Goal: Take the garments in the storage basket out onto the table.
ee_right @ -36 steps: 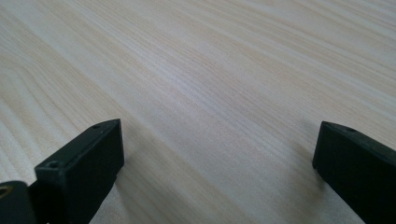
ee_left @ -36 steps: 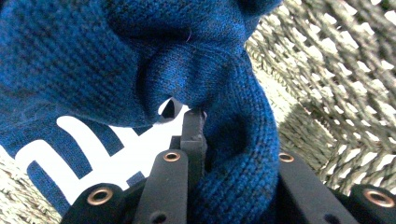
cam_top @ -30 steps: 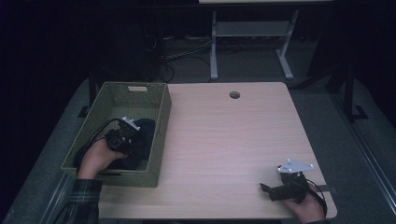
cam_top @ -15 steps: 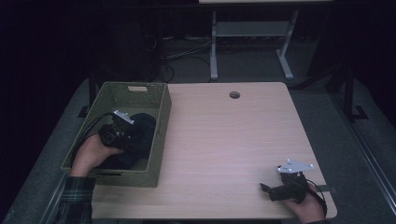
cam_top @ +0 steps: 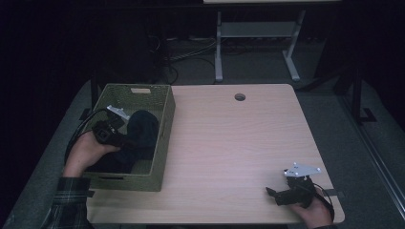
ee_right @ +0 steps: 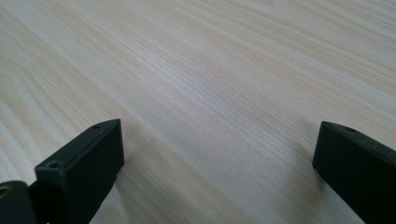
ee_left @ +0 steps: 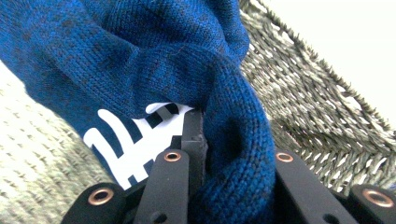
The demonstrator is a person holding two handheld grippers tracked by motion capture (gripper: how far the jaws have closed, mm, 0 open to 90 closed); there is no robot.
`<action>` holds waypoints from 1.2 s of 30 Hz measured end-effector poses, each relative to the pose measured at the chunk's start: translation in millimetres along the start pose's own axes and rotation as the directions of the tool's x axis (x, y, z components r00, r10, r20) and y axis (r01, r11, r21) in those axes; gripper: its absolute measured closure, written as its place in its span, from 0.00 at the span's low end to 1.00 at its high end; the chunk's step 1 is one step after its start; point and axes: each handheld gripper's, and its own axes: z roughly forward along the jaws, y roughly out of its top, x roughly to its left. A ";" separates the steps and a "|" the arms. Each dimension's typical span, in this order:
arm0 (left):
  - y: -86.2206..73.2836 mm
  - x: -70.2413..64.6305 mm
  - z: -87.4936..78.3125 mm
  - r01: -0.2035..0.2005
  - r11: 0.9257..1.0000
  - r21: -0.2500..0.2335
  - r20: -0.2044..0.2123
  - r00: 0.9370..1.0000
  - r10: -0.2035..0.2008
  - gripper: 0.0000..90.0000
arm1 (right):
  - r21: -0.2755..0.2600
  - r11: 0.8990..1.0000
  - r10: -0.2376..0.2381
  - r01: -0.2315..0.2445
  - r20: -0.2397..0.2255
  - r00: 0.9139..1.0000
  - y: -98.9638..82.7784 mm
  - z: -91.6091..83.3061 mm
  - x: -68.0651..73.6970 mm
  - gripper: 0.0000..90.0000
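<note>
The blue knit garment (ee_left: 140,60) is inside the green woven basket (cam_top: 165,143), which sits on the table (cam_top: 229,143) at about 9 o'clock from the middle. It is soft and floppy, with a white tag (ee_left: 135,140) on it. A thick fold of the knit is bunched between the jaws of the left gripper (cam_top: 125,141). The jaws are closed most of the way and squeeze that fold tight, so the claw has hold of it.

The step looks like pulling the garment up and out of the basket. To do it well, I think the grip should stay firm, because knit is stretchy and can slip out. The hand should go straight up first, high enough that the hanging part clears the basket wall. If it goes sideways too soon, the cloth may catch on the rough weave and tip the light basket. Slow and steady is best. Once all the cloth hangs free, it can go toward 3 o'clock, over the bare wood.

The right gripper (cam_top: 273,194) rests on the table at about 5 o'clock, well apart from the basket. Its jaws stand wide open with nothing between them, just wood below. It could help later by holding the basket down or taking a loose end.
</note>
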 end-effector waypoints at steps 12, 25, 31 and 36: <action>8.1 2.0 -28.2 -0.007 0.999 -0.041 -0.035 0.999 0.006 0.86 | 0.000 1.000 0.000 0.000 0.000 1.000 0.0 0.0 0.0 0.02; 16.7 -1.2 -53.4 -0.008 0.994 -0.109 -0.044 0.999 0.003 0.88 | -0.001 1.000 -0.001 0.001 0.001 1.000 0.0 0.0 -0.1 0.02; 22.3 -5.1 -62.7 -0.015 0.992 -0.129 -0.052 0.999 0.009 0.88 | 0.000 1.000 0.001 -0.001 -0.002 1.000 0.1 -0.2 0.0 0.02; 26.7 -7.3 -72.3 -0.019 0.990 -0.142 -0.067 0.998 0.009 0.89 | -0.001 1.000 0.000 0.000 -0.001 1.000 0.0 -0.1 0.0 0.02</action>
